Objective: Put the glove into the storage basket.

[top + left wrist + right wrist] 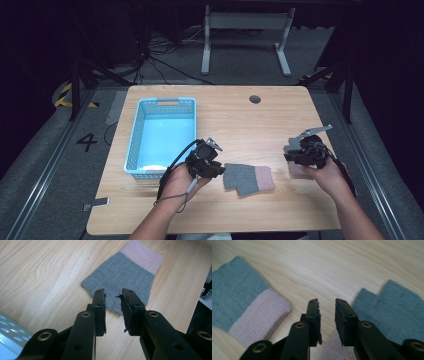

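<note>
L gripper [113,301] – part open, empty, over glove [125,275] | R gripper [327,306] – part open, empty, by 2nd glove [392,312]

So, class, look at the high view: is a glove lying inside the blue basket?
No, the grey and pink glove lies flat on the wooden table, to the right of the blue basket.
</note>
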`<state>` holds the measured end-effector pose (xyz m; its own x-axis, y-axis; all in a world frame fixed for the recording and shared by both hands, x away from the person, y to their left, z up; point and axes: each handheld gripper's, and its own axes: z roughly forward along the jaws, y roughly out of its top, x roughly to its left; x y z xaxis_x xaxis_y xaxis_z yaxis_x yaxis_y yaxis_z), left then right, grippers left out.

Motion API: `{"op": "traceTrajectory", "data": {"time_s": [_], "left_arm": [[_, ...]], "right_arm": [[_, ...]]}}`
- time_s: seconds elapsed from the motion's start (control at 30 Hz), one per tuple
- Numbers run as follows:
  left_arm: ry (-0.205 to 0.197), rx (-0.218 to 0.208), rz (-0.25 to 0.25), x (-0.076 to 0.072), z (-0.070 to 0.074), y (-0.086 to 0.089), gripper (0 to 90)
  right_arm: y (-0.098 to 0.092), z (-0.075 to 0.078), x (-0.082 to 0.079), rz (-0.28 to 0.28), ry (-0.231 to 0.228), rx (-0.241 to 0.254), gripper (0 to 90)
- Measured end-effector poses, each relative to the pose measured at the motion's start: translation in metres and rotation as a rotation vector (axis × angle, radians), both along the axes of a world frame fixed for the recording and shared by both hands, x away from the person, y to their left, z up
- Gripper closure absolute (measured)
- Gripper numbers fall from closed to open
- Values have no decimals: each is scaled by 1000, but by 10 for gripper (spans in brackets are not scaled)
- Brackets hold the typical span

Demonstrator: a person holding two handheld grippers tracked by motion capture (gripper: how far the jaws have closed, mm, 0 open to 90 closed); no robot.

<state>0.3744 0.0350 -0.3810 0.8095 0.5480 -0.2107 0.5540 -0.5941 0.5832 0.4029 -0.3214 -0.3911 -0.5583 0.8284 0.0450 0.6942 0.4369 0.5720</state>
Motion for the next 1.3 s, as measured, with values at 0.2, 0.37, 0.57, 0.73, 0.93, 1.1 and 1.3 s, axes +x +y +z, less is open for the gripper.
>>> {"op": "traceTrajectory", "data": {"time_s": [0.2, 0.37, 0.57, 0.73, 0.93, 1.1, 1.3], "left_arm": [[2, -4, 2, 1, 0, 1, 715], [8, -3, 3, 1, -1, 0, 715], [8, -4, 3, 1, -1, 0, 715], [7, -3, 4, 1, -1, 1, 716], [9, -5, 2, 1, -1, 0, 716], [8, -3, -2, 1, -1, 0, 716], [7, -1, -5, 1, -1, 0, 716]], "right_arm": [[-19, 4, 16, -103, 19, -19, 596], [-31, -5, 25, -164, 60, -46, 558], [-42, -21, 34, -224, 102, -60, 528], [-45, -32, 38, -264, 151, -66, 510], [-39, -36, 38, -250, 128, -116, 530], [-36, -36, 37, -245, 121, -128, 661], [-35, -35, 38, -243, 131, -124, 795]]}}
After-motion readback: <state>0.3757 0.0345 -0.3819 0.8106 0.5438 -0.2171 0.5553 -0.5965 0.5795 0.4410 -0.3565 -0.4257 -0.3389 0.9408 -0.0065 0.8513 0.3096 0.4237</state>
